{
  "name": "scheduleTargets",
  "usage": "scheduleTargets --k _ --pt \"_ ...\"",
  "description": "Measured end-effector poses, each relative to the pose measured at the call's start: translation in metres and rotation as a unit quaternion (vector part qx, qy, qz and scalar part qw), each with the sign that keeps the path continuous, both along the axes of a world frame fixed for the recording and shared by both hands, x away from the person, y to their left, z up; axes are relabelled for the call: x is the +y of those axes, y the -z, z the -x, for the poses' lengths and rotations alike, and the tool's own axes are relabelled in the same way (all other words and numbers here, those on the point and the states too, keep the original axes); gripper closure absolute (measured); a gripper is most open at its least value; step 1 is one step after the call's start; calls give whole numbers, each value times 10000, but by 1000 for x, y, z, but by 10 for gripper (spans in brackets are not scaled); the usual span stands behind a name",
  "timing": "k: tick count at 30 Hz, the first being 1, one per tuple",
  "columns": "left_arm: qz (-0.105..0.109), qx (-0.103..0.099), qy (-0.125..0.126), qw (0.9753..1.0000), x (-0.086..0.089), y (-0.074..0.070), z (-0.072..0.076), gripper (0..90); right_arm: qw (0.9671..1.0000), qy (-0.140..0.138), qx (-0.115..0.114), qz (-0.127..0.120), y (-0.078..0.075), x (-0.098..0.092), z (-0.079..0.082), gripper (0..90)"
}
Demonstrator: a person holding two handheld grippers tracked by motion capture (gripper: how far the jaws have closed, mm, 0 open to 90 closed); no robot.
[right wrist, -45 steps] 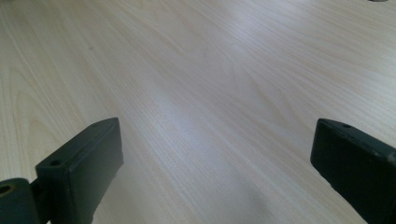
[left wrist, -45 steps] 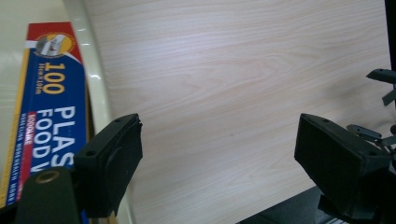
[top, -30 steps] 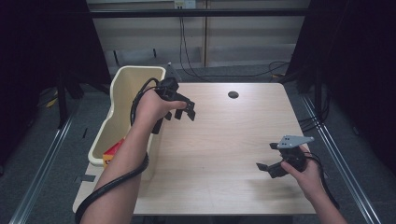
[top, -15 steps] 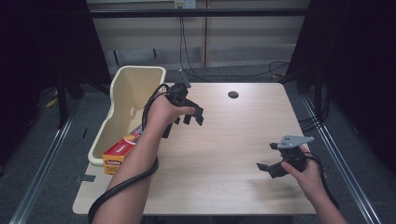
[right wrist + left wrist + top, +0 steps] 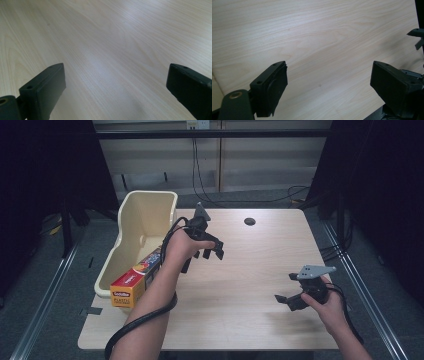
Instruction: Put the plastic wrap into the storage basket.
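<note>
My left gripper (image 5: 210, 252) hangs over the left middle of the light wooden table (image 5: 250, 260), just right of a cream plastic bin (image 5: 145, 205). Its jaws stand open with nothing between them, and in the left gripper view (image 5: 329, 85) bare wood lies under them. A yellow and orange box of plastic wrap (image 5: 131, 287) lies in the near end of the bin, partly behind my left forearm. Near the front right of the table my right gripper (image 5: 285, 288) is open and empty; bare tabletop shows between its jaws in the right gripper view (image 5: 117, 82).
A small dark round hole (image 5: 249, 221) marks the table's far side. The bin overhangs the table's left edge. Cables trail from both grippers; the left one loops off the front left corner. Dark floor and metal rails surround the table.
My left gripper has travelled right, from above the bin out over the table. The box in the bin is now more exposed. The right gripper has stayed put.
</note>
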State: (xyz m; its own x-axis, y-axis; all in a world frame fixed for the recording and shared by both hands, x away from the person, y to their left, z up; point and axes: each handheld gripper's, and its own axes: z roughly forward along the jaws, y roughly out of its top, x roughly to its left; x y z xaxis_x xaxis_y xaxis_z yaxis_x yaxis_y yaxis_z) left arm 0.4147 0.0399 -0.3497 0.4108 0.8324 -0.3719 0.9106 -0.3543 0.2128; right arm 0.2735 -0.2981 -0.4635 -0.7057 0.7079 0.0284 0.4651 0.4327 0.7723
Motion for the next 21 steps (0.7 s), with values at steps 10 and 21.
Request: scheduleTargets --k 10,21 --pt "75 29 91 9999 -5 18 2 137 10000 4 8 5 0 0 0 25" --pt "146 59 141 9998 -7 38 6 135 10000 3 33 32 2 0 0 24"
